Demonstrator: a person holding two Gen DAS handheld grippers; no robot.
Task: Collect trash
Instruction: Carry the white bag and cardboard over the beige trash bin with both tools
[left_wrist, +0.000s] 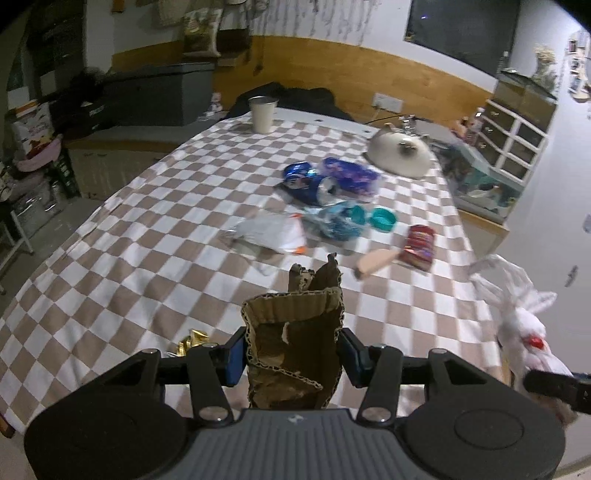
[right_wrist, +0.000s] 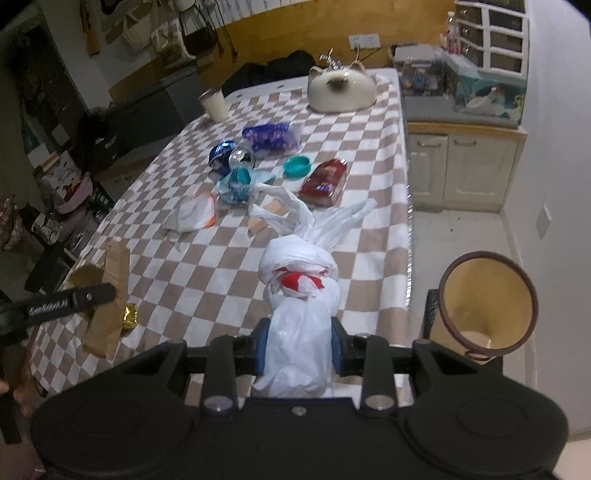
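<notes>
My left gripper (left_wrist: 293, 354) is shut on a torn piece of brown cardboard (left_wrist: 295, 317), held upright above the near part of the checkered table (left_wrist: 129, 280). My right gripper (right_wrist: 299, 350) is shut on a knotted white plastic bag with red print (right_wrist: 295, 266), lifted over the table's near right edge. The same bag (left_wrist: 524, 325) shows at the right of the left wrist view. On the floor to the right stands a tan bin with a brown rim (right_wrist: 487, 302), open at the top. A gold wrapper (right_wrist: 131, 315) lies near the cardboard (right_wrist: 110, 295).
Mid-table lie blue foil wrappers (left_wrist: 306, 181), a purple packet (left_wrist: 351, 173), a teal lid (left_wrist: 382, 219), a red packet (left_wrist: 419, 243), a white pouch (left_wrist: 269, 232) and a beige piece (left_wrist: 373, 262). A cat-shaped dish (right_wrist: 340, 90) and a cup (right_wrist: 214, 103) stand at the far end.
</notes>
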